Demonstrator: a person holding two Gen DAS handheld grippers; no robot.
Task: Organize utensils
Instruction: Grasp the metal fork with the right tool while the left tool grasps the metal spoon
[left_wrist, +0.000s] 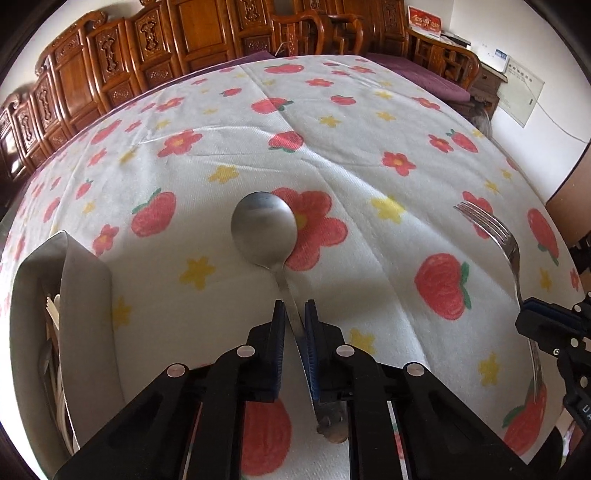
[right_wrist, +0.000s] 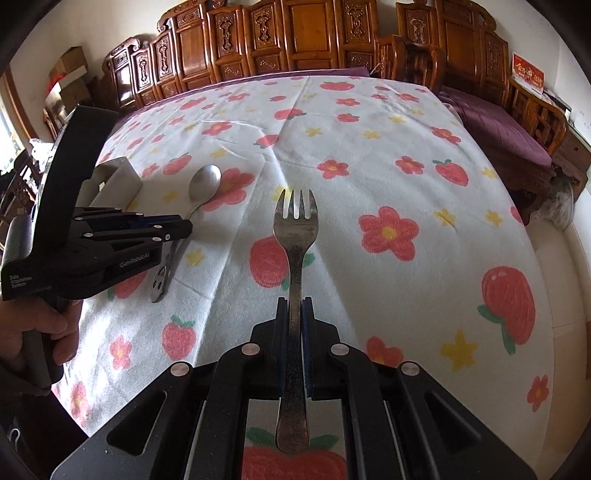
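My left gripper (left_wrist: 294, 306) is shut on the handle of a steel spoon (left_wrist: 263, 226), its bowl pointing away over the flowered tablecloth. The spoon also shows in the right wrist view (right_wrist: 204, 182), held by the left gripper (right_wrist: 184, 229). My right gripper (right_wrist: 294, 302) is shut on the handle of a steel fork (right_wrist: 295, 221), tines pointing away. The fork (left_wrist: 495, 229) shows at the right of the left wrist view, held by the right gripper (left_wrist: 532, 314). A grey utensil holder (left_wrist: 79, 295) stands at the left with pale utensils inside.
The table carries a white cloth (left_wrist: 332, 129) with red flowers and strawberries. The holder shows in the right wrist view (right_wrist: 118, 181) behind the left gripper. Carved wooden chairs (right_wrist: 295, 37) line the far edge. A purple-cushioned bench (right_wrist: 498, 129) stands at the right.
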